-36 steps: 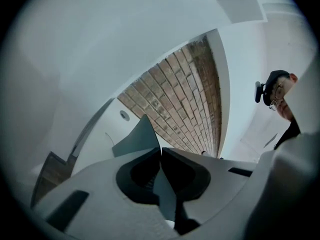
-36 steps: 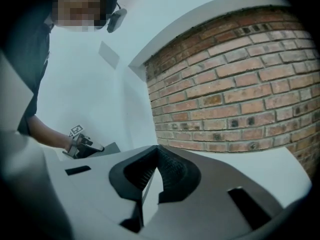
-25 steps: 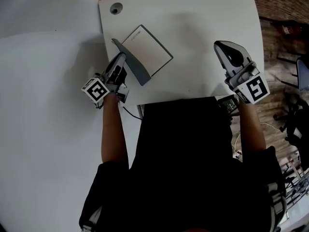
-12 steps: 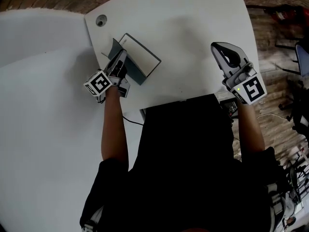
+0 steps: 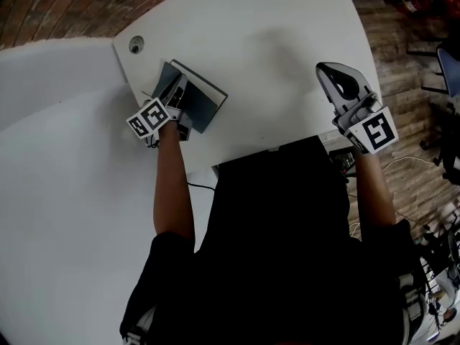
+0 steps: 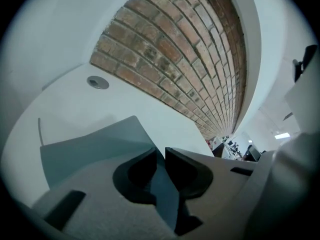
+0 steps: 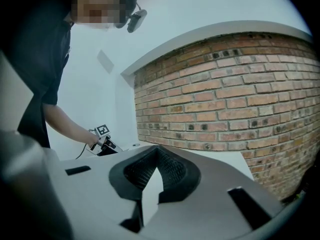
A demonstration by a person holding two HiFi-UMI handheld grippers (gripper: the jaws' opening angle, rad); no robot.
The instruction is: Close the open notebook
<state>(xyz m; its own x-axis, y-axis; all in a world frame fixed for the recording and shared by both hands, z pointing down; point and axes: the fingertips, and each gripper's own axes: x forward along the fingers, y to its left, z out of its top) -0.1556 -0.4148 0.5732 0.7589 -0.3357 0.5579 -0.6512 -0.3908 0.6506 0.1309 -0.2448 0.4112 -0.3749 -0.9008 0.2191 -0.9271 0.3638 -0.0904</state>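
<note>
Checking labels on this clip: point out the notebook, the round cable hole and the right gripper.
notebook (image 5: 205, 105): head view, on its dark cover.
round cable hole (image 5: 136, 45): head view, its centre.
right gripper (image 5: 330, 69): head view, at its fingertips.

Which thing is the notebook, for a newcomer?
Start at the white table; go to its far left corner, by the round cable hole. The notebook lies just beside it: the only dark slate-grey rectangle on the white top, pale page edge along one side.
</note>
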